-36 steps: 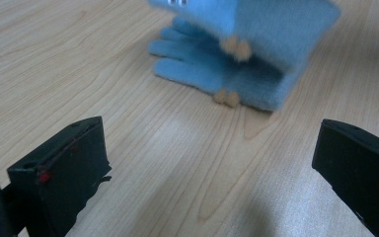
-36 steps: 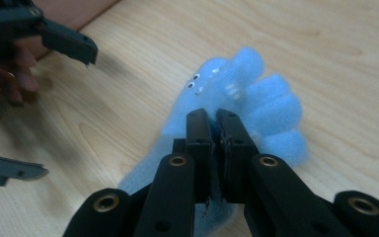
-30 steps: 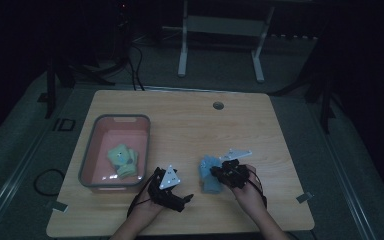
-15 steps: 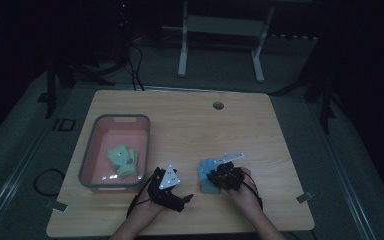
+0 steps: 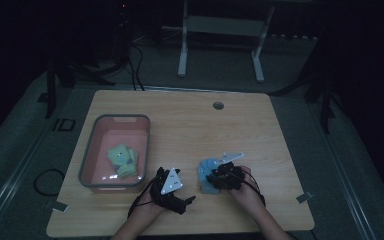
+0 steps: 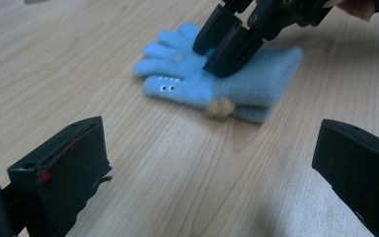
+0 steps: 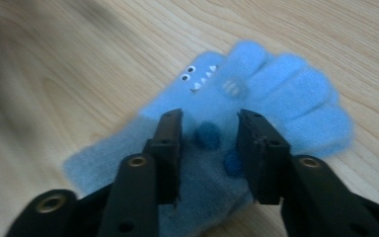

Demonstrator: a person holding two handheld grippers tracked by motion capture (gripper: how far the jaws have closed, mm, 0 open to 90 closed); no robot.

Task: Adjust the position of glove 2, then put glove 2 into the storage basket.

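Observation:
A pair of light blue gloves (image 5: 205, 170) with a small face pattern lies flat on the wooden table, near the front. My right gripper (image 5: 212, 179) points down onto the gloves (image 7: 286, 94). Its jaws have just been opening and stand apart above the fabric (image 7: 208, 121), gripping nothing. My left gripper (image 5: 186, 201) rests low on the table just left of the gloves, its jaws wide open (image 6: 211, 136) and empty. From there the gloves (image 6: 256, 84) lie ahead with the right gripper (image 6: 216, 47) on top of them.
A pink bin with a grey rim (image 5: 87, 150) stands at the front left and holds greenish gloves (image 5: 122, 159). A cable hole (image 5: 218, 105) sits near the table's far edge. Bare wood surrounds the gloves. A white desk frame (image 5: 220, 30) stands beyond the table.
The right hand has shifted slightly left, settling over the blue gloves. The left hand and the bin have stayed where they were.

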